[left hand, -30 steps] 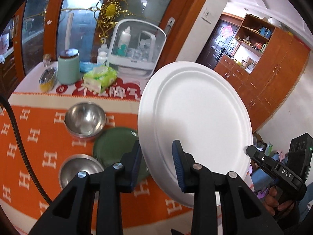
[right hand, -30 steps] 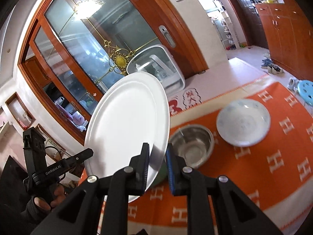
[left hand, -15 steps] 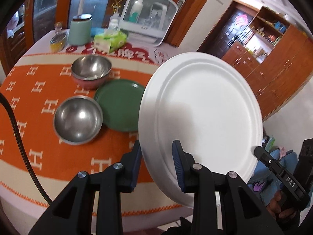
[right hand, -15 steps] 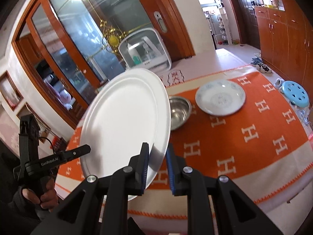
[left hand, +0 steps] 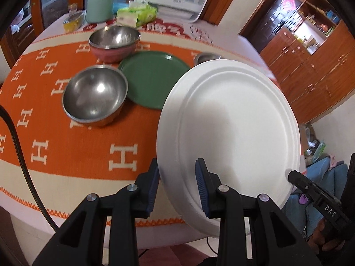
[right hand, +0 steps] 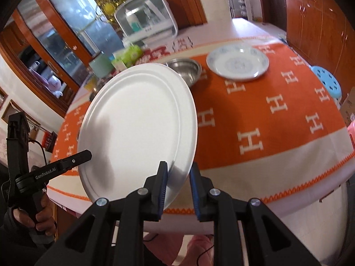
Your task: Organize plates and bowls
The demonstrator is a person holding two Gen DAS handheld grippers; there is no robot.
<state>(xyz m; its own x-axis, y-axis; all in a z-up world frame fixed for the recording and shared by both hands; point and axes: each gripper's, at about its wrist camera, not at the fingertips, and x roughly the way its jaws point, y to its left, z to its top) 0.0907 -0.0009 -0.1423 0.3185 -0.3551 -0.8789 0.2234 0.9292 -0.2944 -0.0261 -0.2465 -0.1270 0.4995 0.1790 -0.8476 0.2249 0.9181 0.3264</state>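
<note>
From my left wrist camera, the left hand-held gripper [left hand: 177,185] straddles the near rim of the large round white plate [left hand: 230,119], which is tilted up on edge above the near side of the tabletop [left hand: 73,146]. One pad looks to touch the rim while the other shows a gap, so I cannot tell whether this side really bears on it. Beyond, on the orange blanket patterned with white H letters, a round flat green plate [left hand: 153,78] lies between two separate steel bowls: a plain one [left hand: 95,95] nearer and a pink-sided one [left hand: 114,40] farther back.

From my right wrist camera, the right hand-held gripper [right hand: 177,182] is clamped on the opposite rim of the white plate [right hand: 137,128], which hangs in the air clear of the cloth. A small steel bowl [right hand: 185,69] and a white dish with a blue pattern [right hand: 237,63] sit apart on the far side.

I judge the sorting barely begun: no bowls are nested and no plates are stacked. This white plate still needs setting down, probably on another plate, and the three bowls remain to be gathered.
</note>
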